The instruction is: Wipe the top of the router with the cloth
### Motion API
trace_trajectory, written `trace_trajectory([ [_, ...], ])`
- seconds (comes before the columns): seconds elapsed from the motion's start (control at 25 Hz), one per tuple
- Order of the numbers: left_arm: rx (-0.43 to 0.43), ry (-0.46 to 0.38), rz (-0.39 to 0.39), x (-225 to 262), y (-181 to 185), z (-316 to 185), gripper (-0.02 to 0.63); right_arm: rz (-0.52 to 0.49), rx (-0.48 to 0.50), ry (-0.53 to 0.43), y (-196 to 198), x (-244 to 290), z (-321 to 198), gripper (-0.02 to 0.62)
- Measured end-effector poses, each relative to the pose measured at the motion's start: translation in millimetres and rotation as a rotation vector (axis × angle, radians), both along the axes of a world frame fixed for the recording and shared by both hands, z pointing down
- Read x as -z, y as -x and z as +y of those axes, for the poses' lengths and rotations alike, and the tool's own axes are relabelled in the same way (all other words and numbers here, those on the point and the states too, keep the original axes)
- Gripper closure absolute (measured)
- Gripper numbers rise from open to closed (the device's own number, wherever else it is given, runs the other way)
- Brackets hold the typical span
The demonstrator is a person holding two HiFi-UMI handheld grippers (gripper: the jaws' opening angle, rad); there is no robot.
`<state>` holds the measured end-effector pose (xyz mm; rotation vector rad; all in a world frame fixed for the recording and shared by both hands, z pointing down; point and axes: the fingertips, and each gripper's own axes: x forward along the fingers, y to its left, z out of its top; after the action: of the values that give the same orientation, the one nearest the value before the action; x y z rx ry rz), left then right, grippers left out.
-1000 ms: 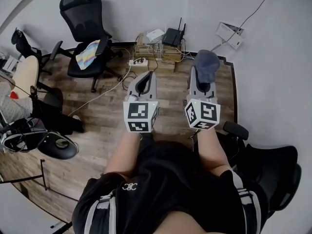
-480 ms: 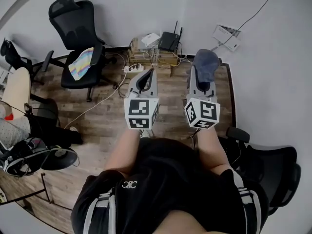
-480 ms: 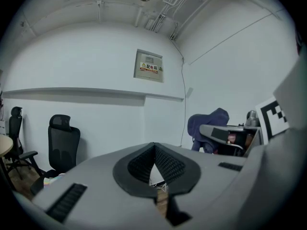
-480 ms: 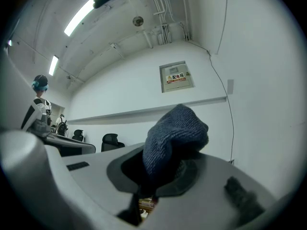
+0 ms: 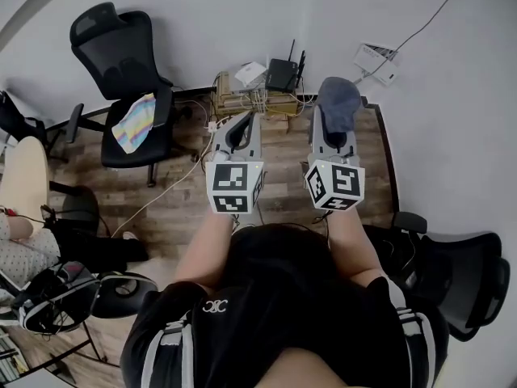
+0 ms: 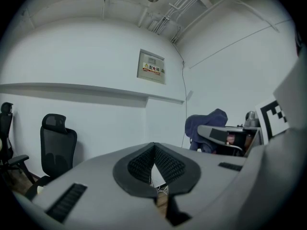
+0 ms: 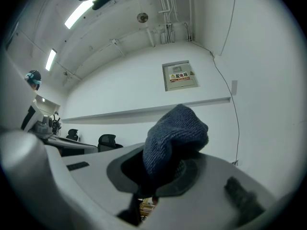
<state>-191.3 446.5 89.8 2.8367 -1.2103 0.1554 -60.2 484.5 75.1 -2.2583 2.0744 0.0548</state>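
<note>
A black router [image 5: 282, 73] with two upright antennas sits on a low wooden box [image 5: 242, 99] against the far wall. My right gripper [image 5: 333, 128] is shut on a dark blue cloth [image 5: 338, 103], which bulges out of its jaws [image 7: 175, 138]. My left gripper [image 5: 241, 129] is shut with nothing in it, its pads meeting [image 6: 154, 164]. Both grippers are held level in front of the person, well short of the router and raised above the floor.
A black office chair [image 5: 129, 79] with a striped cloth [image 5: 134, 123] on its seat stands left of the box. Cables [image 5: 182, 176] run across the wood floor. Another black chair [image 5: 452, 277] is at lower right. A white wall box [image 5: 373, 59] hangs at right.
The view has shifted forward and right: the router and box sit lower and nearer the grippers, and the left chairs have slid left. Both grippers hold the same pose.
</note>
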Motion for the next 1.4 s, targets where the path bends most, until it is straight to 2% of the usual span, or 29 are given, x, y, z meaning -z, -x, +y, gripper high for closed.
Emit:
trace_trajectory([
  [0.28,-0.023,0.037,0.009,-19,20,-20,0.595,0.013,-0.016,0.028,22,-14,-17,0.548],
  [0.52,-0.025,0.053,0.007,-28,19,-36,0.595,0.01,-0.015,0.043,19,-26,-34,0.548],
  [0.76,-0.011,0.038,0.012,-22,7,-75,0.595,0.004,-0.005,0.022,2,-22,-75,0.548],
  [1.12,-0.004,0.019,0.03,-19,-51,-151,0.595,0.008,0.004,0.01,-55,-24,-151,0.548],
  [1.4,-0.005,0.047,-0.019,-39,-110,-216,0.595,-0.035,0.009,0.037,-111,-43,-221,0.548],
])
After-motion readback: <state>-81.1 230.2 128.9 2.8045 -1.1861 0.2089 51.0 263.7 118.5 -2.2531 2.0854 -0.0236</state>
